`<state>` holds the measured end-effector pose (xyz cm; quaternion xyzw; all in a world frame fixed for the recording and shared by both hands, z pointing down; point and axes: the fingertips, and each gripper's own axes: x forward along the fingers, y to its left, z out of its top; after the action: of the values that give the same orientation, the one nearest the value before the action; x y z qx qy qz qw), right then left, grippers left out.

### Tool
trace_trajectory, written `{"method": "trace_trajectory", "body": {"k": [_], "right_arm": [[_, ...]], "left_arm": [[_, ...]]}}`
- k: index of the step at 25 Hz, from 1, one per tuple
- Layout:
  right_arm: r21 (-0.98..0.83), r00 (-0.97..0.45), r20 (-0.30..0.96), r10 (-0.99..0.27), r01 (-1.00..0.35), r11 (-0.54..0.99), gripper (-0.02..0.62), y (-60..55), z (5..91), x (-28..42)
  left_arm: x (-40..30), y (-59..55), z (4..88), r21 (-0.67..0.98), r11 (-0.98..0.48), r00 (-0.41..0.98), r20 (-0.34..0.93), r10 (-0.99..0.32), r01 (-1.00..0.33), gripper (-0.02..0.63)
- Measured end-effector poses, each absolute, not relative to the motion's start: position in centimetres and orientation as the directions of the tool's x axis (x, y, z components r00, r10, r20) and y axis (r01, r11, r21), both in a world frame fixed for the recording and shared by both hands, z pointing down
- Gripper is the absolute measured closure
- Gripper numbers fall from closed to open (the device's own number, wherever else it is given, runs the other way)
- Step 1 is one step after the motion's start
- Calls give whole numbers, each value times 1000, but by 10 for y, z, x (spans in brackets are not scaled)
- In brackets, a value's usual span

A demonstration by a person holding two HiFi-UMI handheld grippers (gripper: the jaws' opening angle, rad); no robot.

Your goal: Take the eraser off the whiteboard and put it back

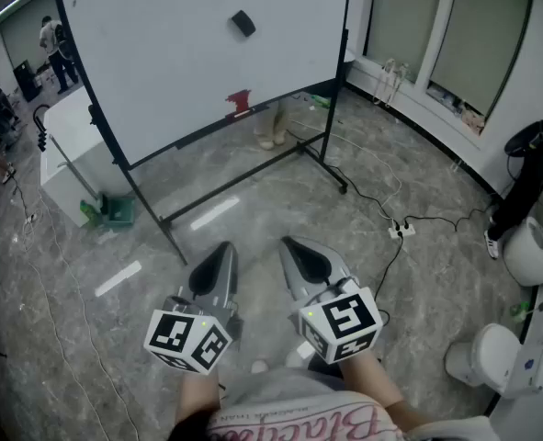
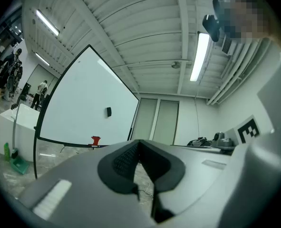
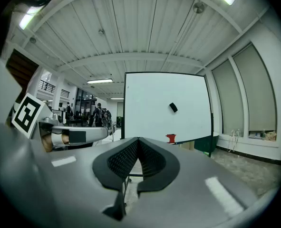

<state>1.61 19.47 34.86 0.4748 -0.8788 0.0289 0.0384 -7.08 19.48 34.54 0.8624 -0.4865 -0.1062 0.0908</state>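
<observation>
Your left gripper hangs low in the head view, pointing level toward the board, and in its own view the black pads are pressed together at the tip with nothing between them. Just beside it, your right gripper is clenched the same way. Its own view shows the pads meeting and empty. Both sit well short of the board, with bare marbled floor ahead of them.

At the far left of the head view a person stands in the background. Nearer you there is a white box, with something green on the floor at its foot.

The whiteboard on its black wheeled stand fills the middle. The black eraser is stuck to its face in the upper right part, tilted — it also shows from the left gripper view and the right gripper view. Below it, a small red object sits at the board's bottom edge; you cannot tell what it is from here.

To the right, a white power strip lies on the floor with black cables running off it. Frosted windows line the wall beyond.
</observation>
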Motion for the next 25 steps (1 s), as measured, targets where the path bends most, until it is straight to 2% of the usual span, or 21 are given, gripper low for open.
{"method": "trace_trajectory", "body": {"k": [7,14,25], "right_arm": [[-3,-535,81,-841,-844,536,595,179,343,22],[16,-545,51,-837,-837,546,595,171,329,22],[-3,-583,56,-811,-812,584,594,154,334,37]], "left_arm": [[-64,178,341,241,-517,510,-94,-855,-821,606],[-47,158,328,128,-573,567,-88,-819,-809,606],[-24,149,326,125,-559,554,-79,-829,-819,606]]}}
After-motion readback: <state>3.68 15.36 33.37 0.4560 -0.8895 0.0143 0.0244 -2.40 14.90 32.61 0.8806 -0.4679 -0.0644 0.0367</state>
